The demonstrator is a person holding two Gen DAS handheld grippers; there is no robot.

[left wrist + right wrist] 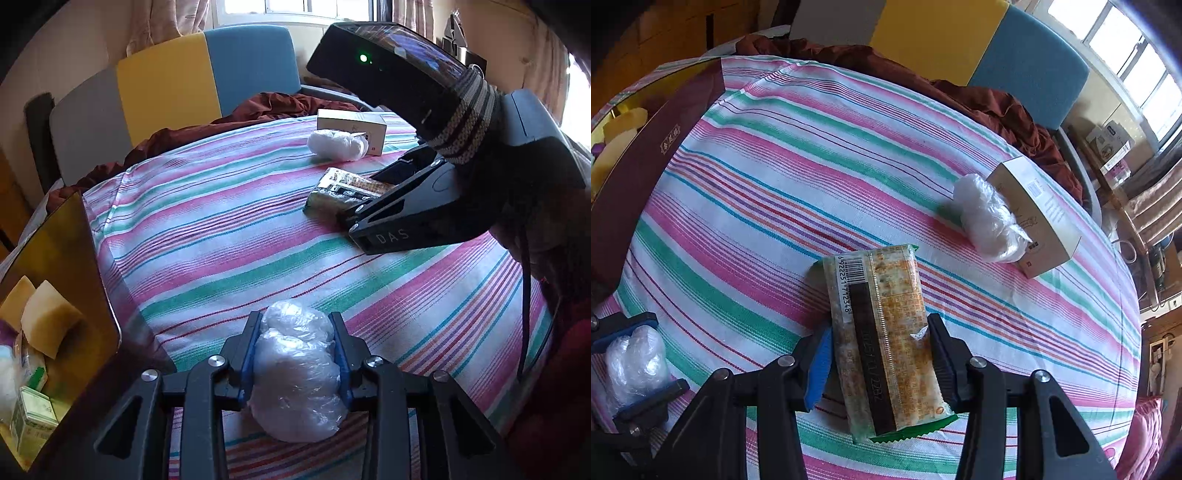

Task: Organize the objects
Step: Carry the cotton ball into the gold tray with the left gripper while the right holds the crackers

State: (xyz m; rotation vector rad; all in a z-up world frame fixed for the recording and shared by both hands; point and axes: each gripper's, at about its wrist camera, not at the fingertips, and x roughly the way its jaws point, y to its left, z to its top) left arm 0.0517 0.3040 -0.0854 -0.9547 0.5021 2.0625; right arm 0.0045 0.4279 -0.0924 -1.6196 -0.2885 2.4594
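Note:
My left gripper [295, 325] is shut on a white plastic-wrapped bundle [295, 376] just above the striped cloth; it also shows in the right wrist view [635, 362]. My right gripper [879, 328] is shut on a green and orange snack packet [882, 332], which shows in the left wrist view [340, 188] too. A second white plastic bundle [986, 221] lies against a beige carton [1038, 218] at the far right. An open dark red box [62, 280] with a gold lining stands at the left and holds sponges [48, 317] and small packs.
The striped cloth [221, 229] covers the table. A crumpled maroon cloth [997, 99] lies along the far edge before a grey, yellow and blue chair back [177, 81]. Shelves with clutter stand at the right [1115, 155].

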